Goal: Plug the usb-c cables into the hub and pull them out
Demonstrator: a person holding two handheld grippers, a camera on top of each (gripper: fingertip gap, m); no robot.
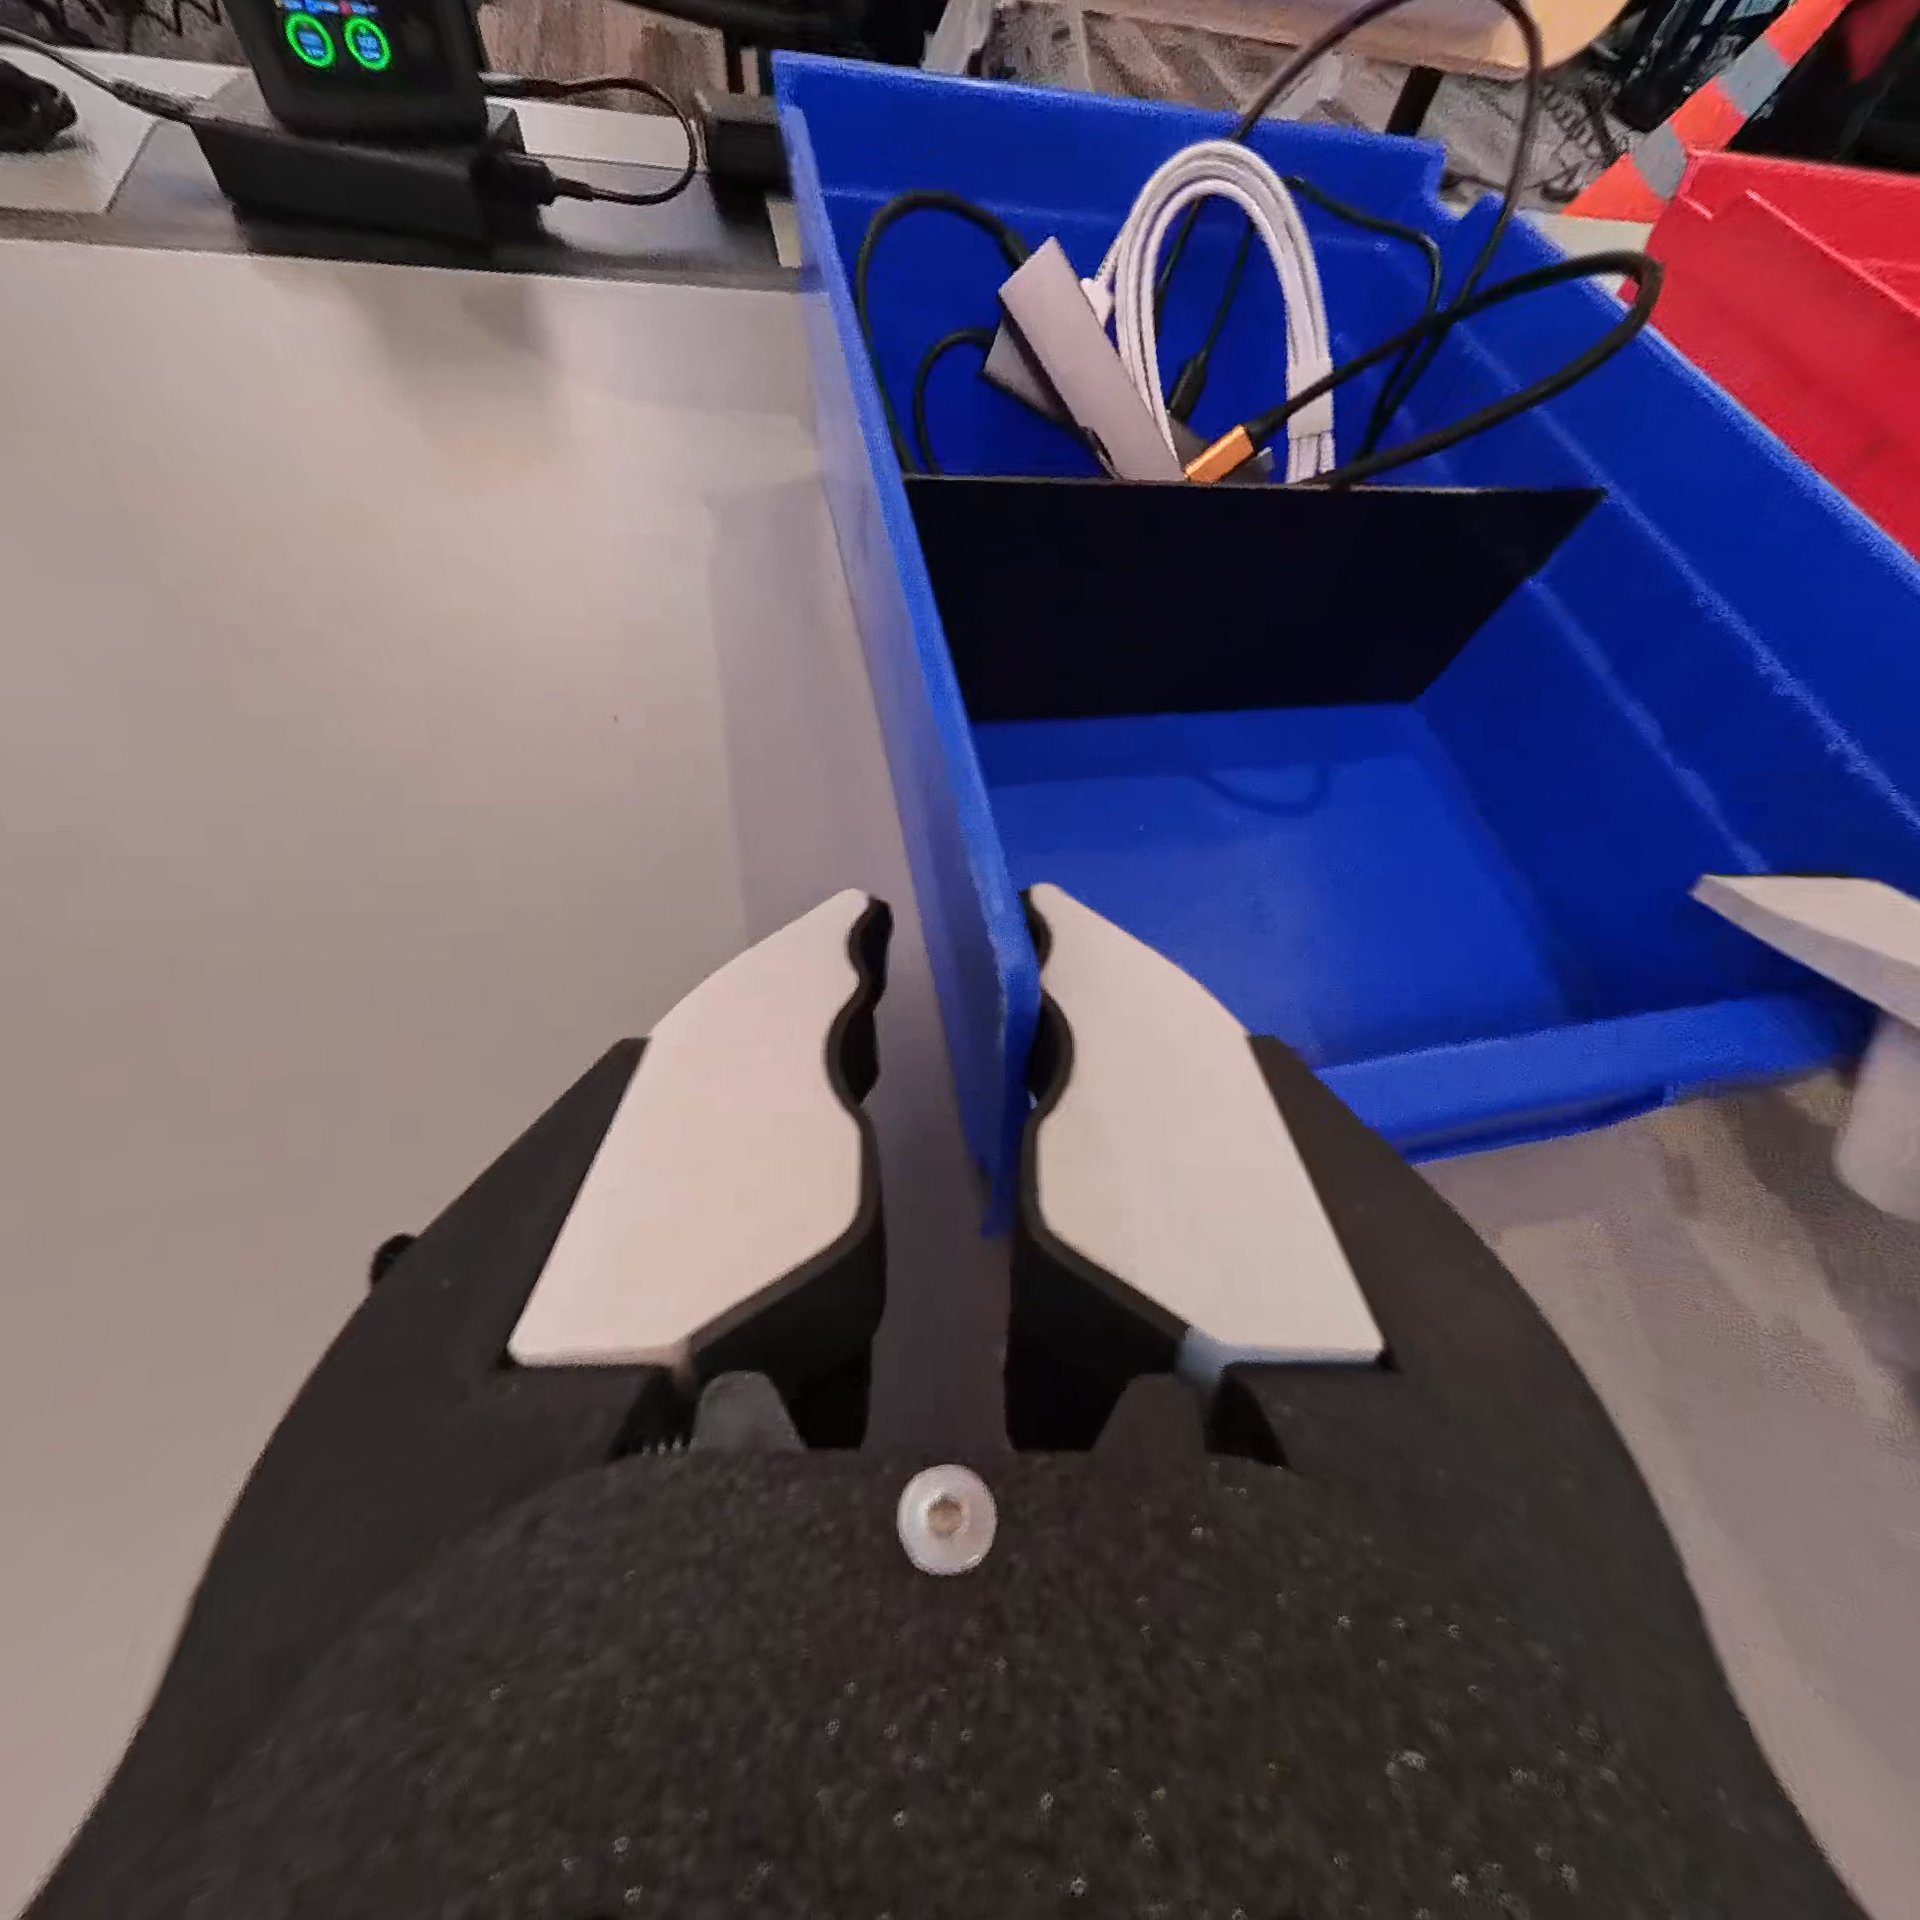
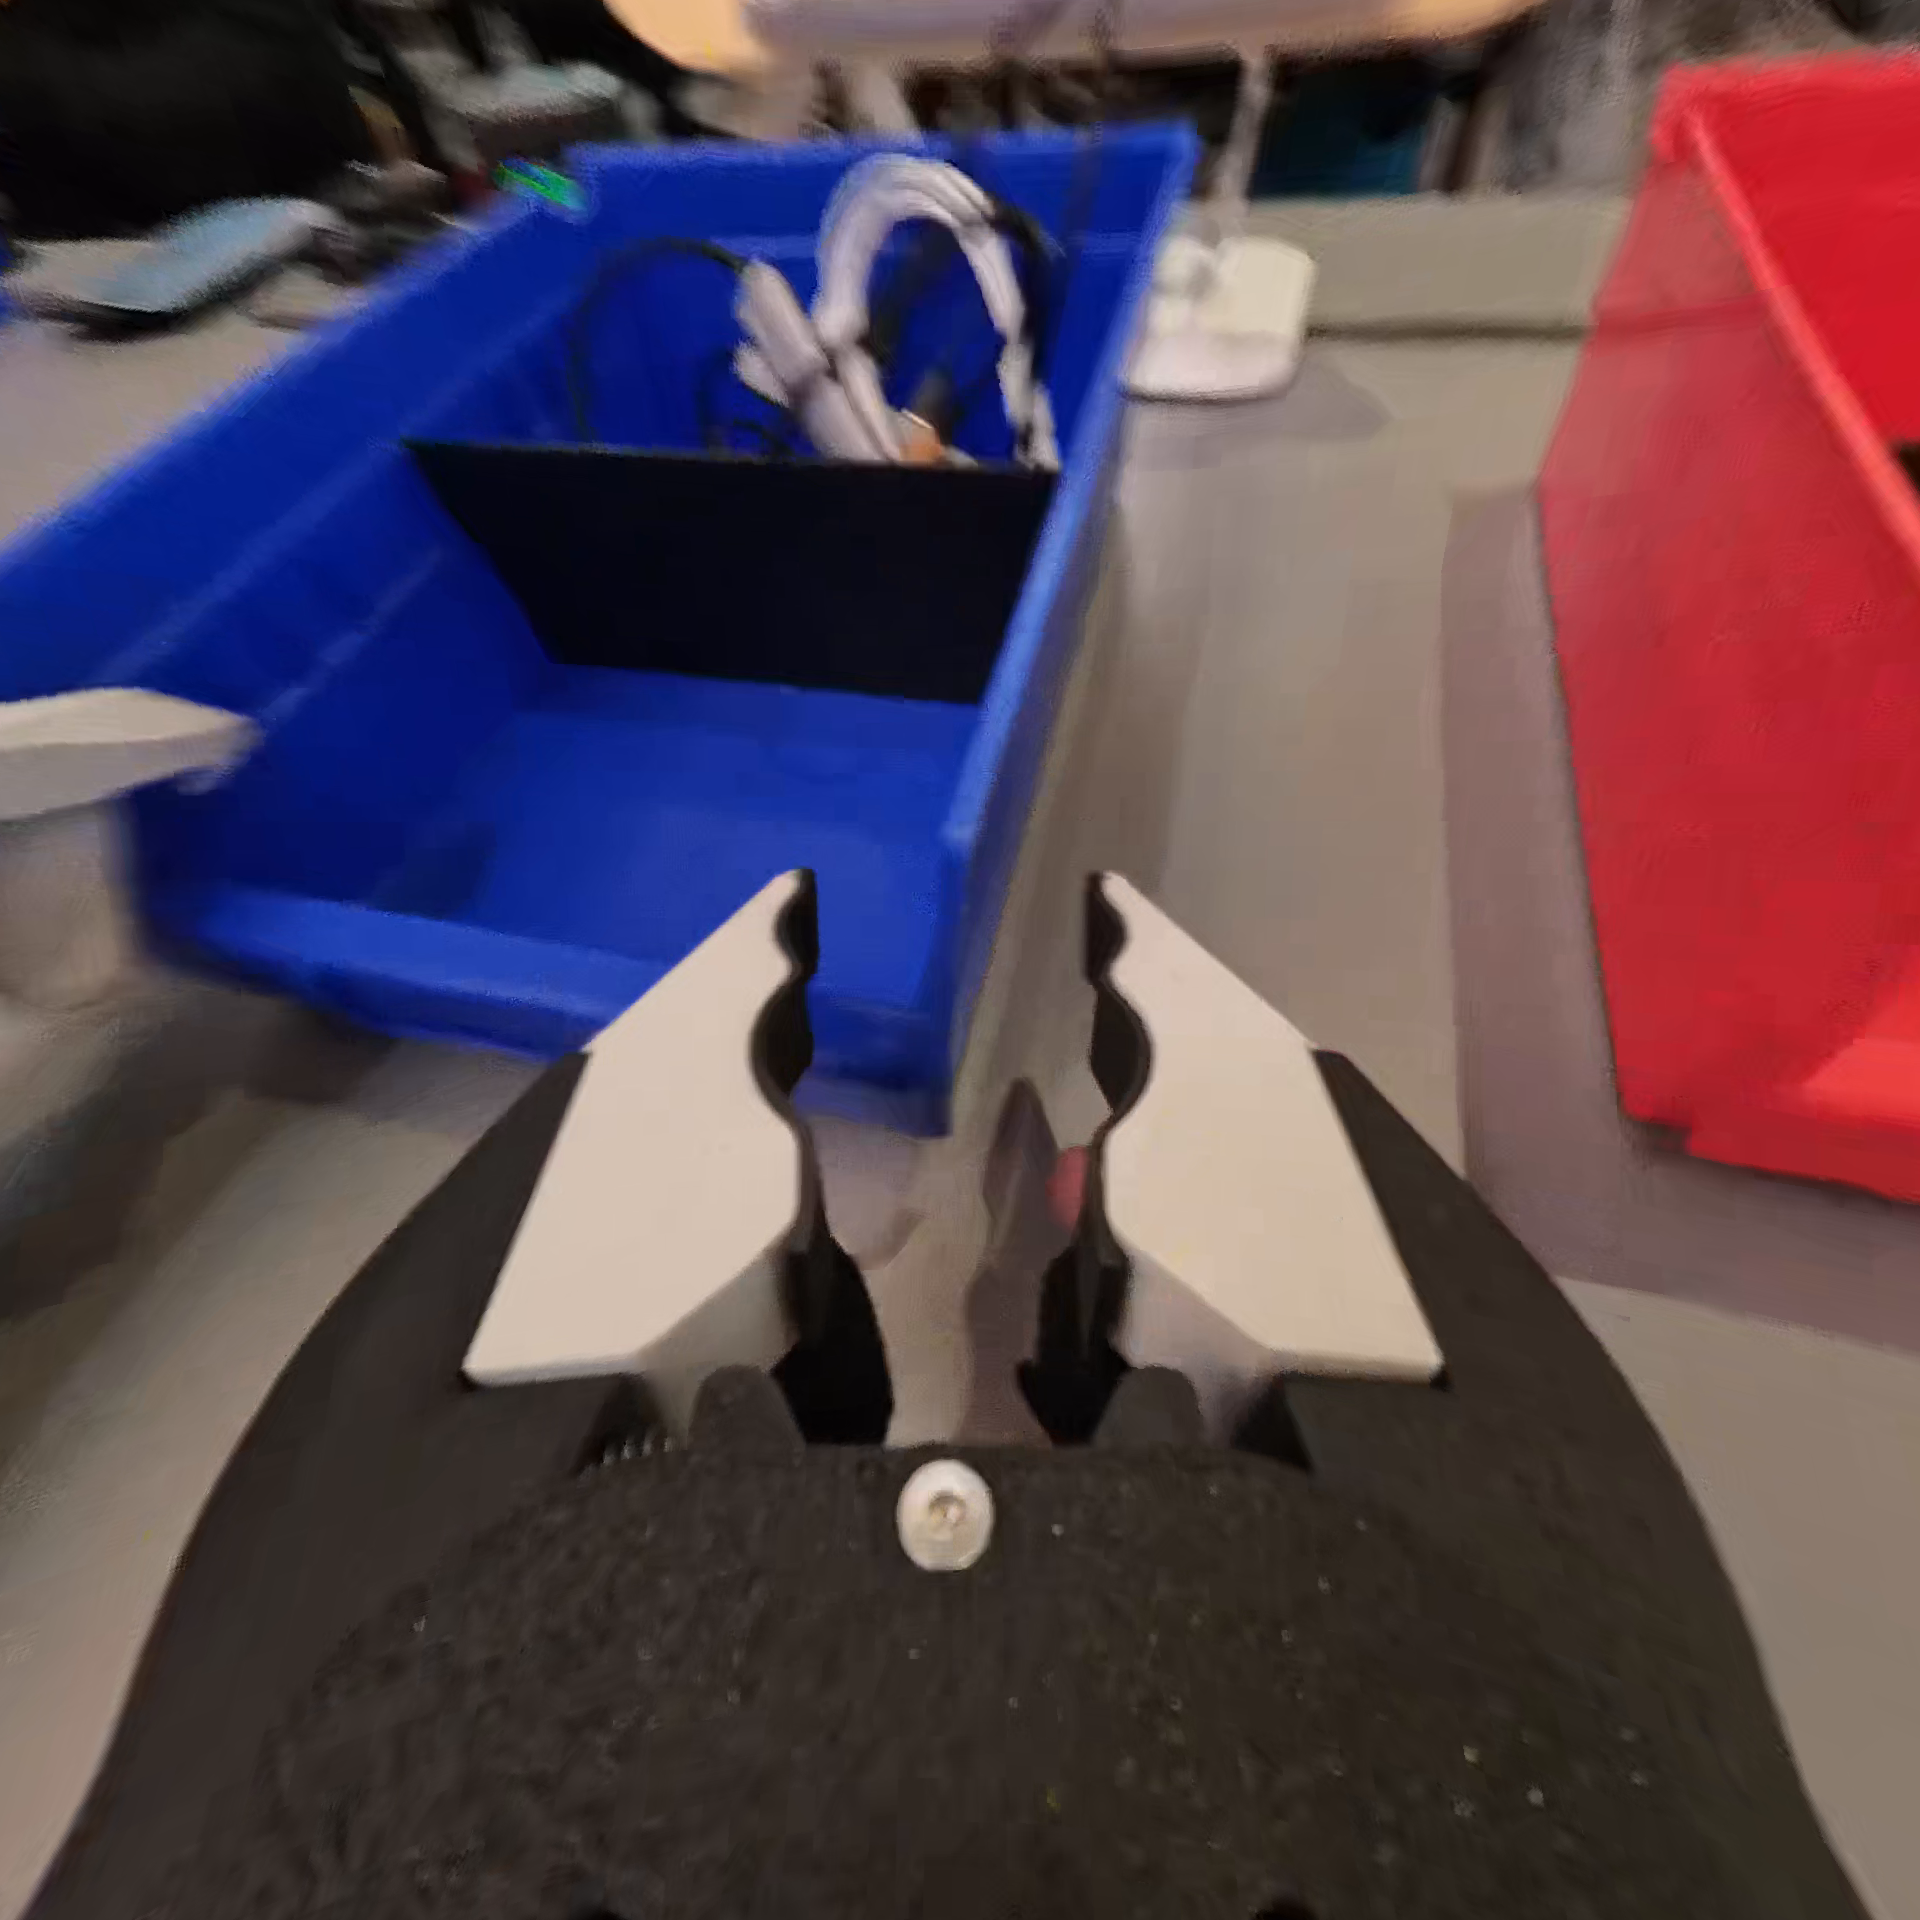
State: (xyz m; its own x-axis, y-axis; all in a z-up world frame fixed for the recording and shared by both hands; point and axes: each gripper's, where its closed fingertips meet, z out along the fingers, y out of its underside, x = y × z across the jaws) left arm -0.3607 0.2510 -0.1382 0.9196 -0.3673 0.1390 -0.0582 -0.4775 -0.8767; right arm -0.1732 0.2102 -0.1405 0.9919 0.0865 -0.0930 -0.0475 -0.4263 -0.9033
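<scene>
A blue bin [image 1: 1714,644] stands on the table, split by a black divider [image 1: 1226,592]. Its far compartment holds a grey hub [image 1: 1081,364], a coiled white cable [image 1: 1226,291], black cables and an orange-tipped plug [image 1: 1226,454]. My left gripper [image 1: 956,914] is open and empty, its fingers either side of the bin's near-left wall. My right gripper [image 2: 951,904] is open and empty, low over the table at the near-right corner of the bin [image 2: 260,582]. The right wrist view is blurred. It shows the hub [image 2: 790,353] and the white cable [image 2: 914,239] behind the divider [image 2: 727,561].
A red bin [image 1: 1808,312] stands right of the blue one, also in the right wrist view [image 2: 1745,623]. A dark device with a lit screen [image 1: 343,52] and a black adapter sit at the back left. A white stand base [image 2: 1226,322] is behind the bin.
</scene>
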